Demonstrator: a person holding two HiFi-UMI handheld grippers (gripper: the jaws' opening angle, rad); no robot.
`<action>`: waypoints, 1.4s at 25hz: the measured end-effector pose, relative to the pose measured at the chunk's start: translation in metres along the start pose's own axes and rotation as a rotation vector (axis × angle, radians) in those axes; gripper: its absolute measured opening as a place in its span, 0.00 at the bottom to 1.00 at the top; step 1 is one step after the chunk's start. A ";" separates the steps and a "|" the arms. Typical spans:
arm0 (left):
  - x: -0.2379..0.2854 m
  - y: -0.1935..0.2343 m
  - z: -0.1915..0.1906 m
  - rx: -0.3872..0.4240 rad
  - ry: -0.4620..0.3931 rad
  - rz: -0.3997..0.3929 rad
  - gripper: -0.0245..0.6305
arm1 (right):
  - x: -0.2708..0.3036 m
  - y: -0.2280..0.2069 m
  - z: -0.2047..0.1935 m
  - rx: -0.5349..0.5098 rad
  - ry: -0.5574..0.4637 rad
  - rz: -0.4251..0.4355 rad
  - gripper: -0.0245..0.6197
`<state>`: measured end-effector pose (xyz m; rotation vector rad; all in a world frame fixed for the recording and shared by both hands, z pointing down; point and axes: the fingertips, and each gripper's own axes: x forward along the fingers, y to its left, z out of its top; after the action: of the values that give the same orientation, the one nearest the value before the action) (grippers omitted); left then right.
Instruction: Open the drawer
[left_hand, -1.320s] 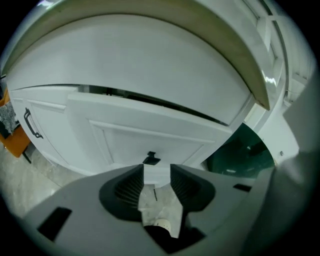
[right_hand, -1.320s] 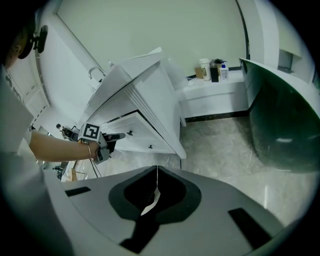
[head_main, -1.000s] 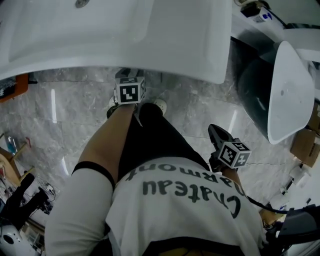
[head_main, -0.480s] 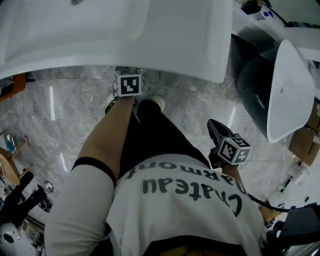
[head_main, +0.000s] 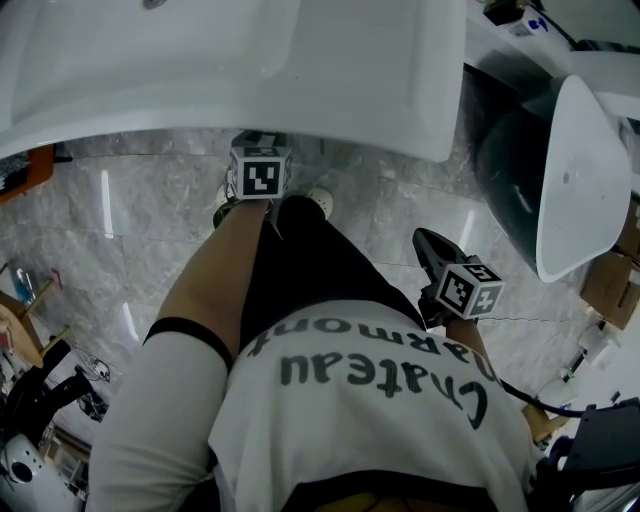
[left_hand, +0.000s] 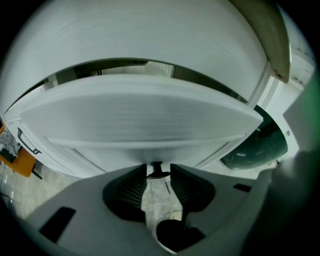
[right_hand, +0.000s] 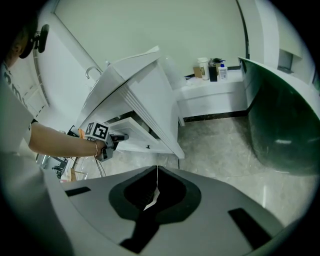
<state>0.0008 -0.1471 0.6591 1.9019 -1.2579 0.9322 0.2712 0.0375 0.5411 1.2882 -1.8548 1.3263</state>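
Currently: left claw on the drawer knob, right claw idle.
The left claw (left_hand: 157, 173) reaches under the white basin unit (head_main: 250, 70) and pinches the small dark knob (left_hand: 156, 168) at its tips; a narrow gap shows between the jaws behind the knob. The knob sits on the front of the white drawer (left_hand: 140, 125), which fills the left gripper view, with a dark slot above the front. In the right gripper view the drawer stands part-way out of the unit, above the grey marbled floor (head_main: 130, 230). The right claw (right_hand: 157, 172), well apart at the person's right side, is pressed together with nothing between its jaws. A dark green rounded fixture (head_main: 510, 180) with a white rim lies further right.
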 end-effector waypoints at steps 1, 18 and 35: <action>-0.001 -0.001 -0.004 -0.002 0.006 -0.008 0.26 | 0.000 0.002 0.000 -0.001 0.000 0.003 0.06; -0.018 -0.011 -0.040 0.037 0.048 -0.058 0.26 | 0.001 0.009 -0.006 -0.011 0.008 0.017 0.06; -0.026 -0.020 -0.065 0.061 0.068 -0.074 0.26 | 0.002 0.011 -0.012 -0.013 0.020 0.030 0.06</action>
<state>-0.0006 -0.0748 0.6682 1.9338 -1.1237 0.9984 0.2587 0.0485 0.5431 1.2410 -1.8729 1.3360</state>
